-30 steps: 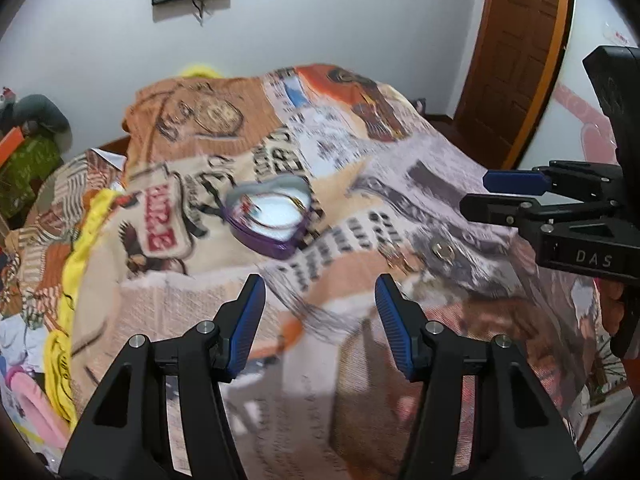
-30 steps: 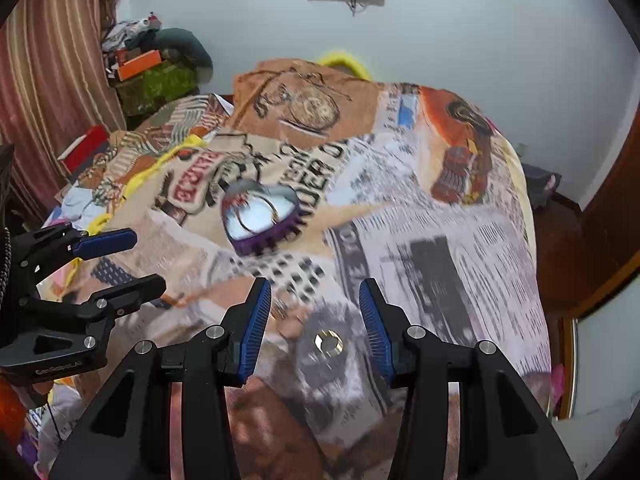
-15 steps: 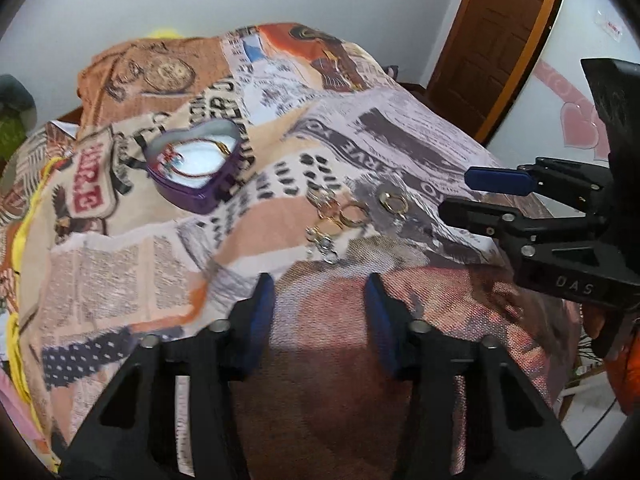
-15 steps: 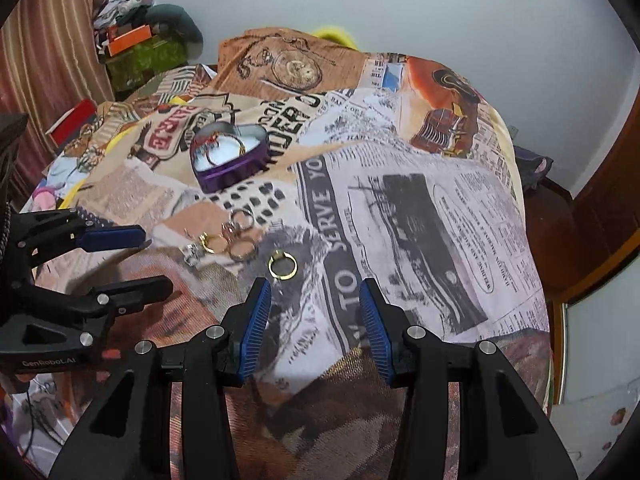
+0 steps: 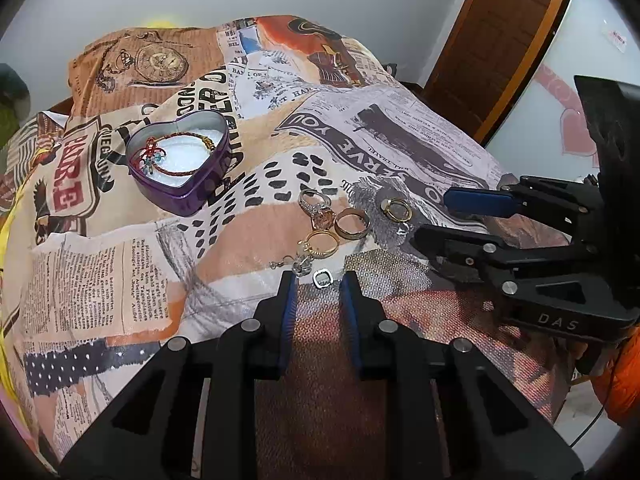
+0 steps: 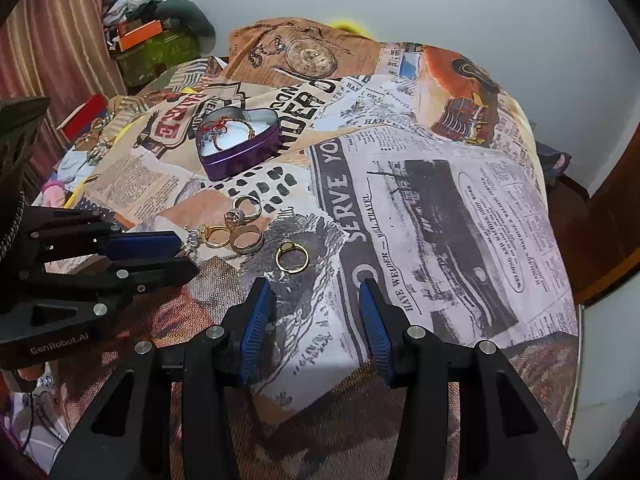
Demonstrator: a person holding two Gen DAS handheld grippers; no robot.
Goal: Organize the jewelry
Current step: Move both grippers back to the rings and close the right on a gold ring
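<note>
Both grippers have dropped toward the rings (image 5: 336,226) scattered on the newsprint bedspread (image 5: 400,152). The left gripper (image 5: 318,294) has just been narrowing, nothing clasped; the right gripper (image 6: 316,300) hangs parted, empty — pickups look imminent, the heart-shaped tin (image 5: 188,192) waiting nearby.

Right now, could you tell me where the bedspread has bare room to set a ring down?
Free: the bedspread right of the lone gold ring, and left of the heart tin. Crowded: the ring cluster between both tongs.
</note>
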